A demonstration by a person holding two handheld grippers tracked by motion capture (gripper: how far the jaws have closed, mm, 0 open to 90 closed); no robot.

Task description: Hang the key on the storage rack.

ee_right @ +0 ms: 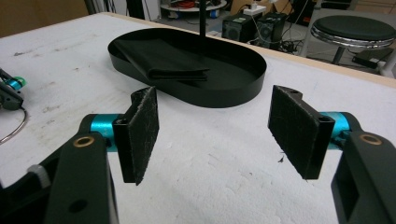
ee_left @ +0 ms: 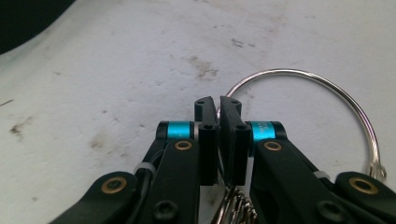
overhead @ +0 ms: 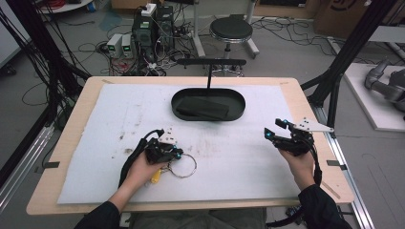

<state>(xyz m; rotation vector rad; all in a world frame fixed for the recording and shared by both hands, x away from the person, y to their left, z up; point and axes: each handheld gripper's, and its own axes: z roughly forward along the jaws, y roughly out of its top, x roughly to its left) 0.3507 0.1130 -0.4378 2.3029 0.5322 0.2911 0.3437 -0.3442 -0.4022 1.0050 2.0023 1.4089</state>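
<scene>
A: Left gripper [ee_left: 218, 103] has its fingers [ee_left: 231, 135] pinched on the wire of the key ring [ee_left: 327, 86], near the ring's left side. The ring lies flat on the white surface [overhead: 239, 162], front-left area, just right of the left hand [overhead: 143, 169].

B: Grip quality?

A: Thin round wire between flat pads. My guess: it can roll or slip out on lift. The loop hangs off to one side of the pinch, so it'll likely swing and twist in the grip.

B: Anything attached?

A: Keys or small bits bunched below the pads [ee_left: 236, 207], too blurred to tell. Something yellow [overhead: 155, 175] under the hand in the high view, can't say if it's on the ring. If so, the added weight makes a drop more likely.

B: Right side?

A: Right gripper [ee_right: 212, 135] is spread wide, nothing between its fingers, hovering over the right part of the surface, well apart from the ring.

B: The tray?

A: Black tray [overhead: 239, 112] at centre back, folded dark cloth [overhead: 203, 109] inside, thin post [overhead: 208, 76] rising at its rear. If the ring goes there, it could snag the post or clip the rim.

B: Other risk?

A: Foam cover is soft; pressing down could dig the fingertips in.
</scene>
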